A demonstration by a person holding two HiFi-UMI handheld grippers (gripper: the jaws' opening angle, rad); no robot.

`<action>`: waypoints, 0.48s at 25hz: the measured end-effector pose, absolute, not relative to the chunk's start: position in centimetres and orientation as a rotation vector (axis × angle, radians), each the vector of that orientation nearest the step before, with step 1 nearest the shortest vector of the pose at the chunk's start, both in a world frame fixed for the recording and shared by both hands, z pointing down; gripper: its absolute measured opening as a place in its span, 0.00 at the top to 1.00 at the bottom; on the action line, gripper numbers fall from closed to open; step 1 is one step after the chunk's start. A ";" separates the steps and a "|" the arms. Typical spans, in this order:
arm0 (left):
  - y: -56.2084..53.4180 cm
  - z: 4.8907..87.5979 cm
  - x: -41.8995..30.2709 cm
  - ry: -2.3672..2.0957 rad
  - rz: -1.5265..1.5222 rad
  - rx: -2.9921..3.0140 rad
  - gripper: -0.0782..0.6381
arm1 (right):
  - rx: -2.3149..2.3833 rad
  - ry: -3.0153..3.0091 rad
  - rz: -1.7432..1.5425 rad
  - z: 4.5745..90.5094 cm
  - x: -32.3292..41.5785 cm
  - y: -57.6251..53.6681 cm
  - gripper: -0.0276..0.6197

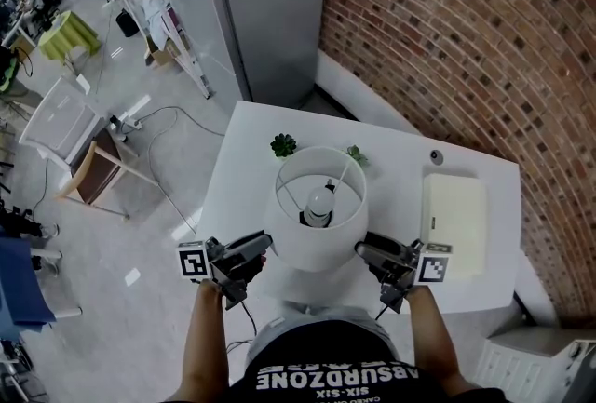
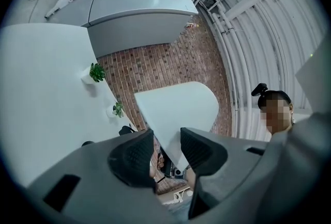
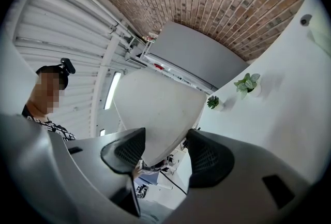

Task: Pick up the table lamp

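The table lamp's white drum shade (image 1: 317,252) stands near the front edge of the white table (image 1: 240,170), with the bulb (image 1: 319,204) showing inside it. My left gripper (image 1: 262,248) is at the shade's lower left side and my right gripper (image 1: 362,251) at its lower right. In the left gripper view, the left gripper (image 2: 166,148) has the shade's (image 2: 178,106) edge wedged between its dark pads. In the right gripper view, the right gripper (image 3: 165,148) holds the shade (image 3: 158,109) the same way, touching both pads. The lamp's base is hidden under the shade.
Two small potted plants (image 1: 283,145) (image 1: 357,154) stand behind the lamp. A cream box (image 1: 453,220) lies to the right, a small dark round object (image 1: 436,155) behind it. A brick wall (image 1: 466,38) runs along the right; a chair (image 1: 93,173) stands on the floor at left.
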State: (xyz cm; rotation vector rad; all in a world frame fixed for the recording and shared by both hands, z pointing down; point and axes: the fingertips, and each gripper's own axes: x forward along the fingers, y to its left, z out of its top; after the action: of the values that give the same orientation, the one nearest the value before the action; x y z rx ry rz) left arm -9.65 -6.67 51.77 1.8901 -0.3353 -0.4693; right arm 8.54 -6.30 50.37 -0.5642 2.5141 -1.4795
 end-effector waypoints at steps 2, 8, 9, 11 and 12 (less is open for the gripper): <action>-7.0 51.0 -9.5 -0.339 -0.492 1.900 0.66 | -0.562 2.510 -1.469 50.1 8.6 -6.5 0.56; -7.1 50.7 -9.6 -0.340 -0.488 1.913 0.66 | -0.567 2.521 -1.452 49.7 8.7 -6.6 0.56; -7.1 50.6 -9.6 -0.342 -0.488 1.915 0.66 | -0.568 2.522 -1.449 49.7 8.7 -6.6 0.56; -7.1 50.5 -9.5 -0.344 -0.485 1.917 0.66 | -0.570 2.525 -1.446 49.6 8.8 -6.7 0.56; -7.2 50.4 -9.5 -0.345 -0.483 1.919 0.66 | -0.571 2.527 -1.445 49.5 8.8 -6.7 0.56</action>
State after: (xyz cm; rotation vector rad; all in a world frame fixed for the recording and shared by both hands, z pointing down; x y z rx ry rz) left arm -9.50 -7.16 50.41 1.9189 -0.3448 -0.4833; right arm 8.79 -6.74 49.52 -0.5712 2.5267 -1.4445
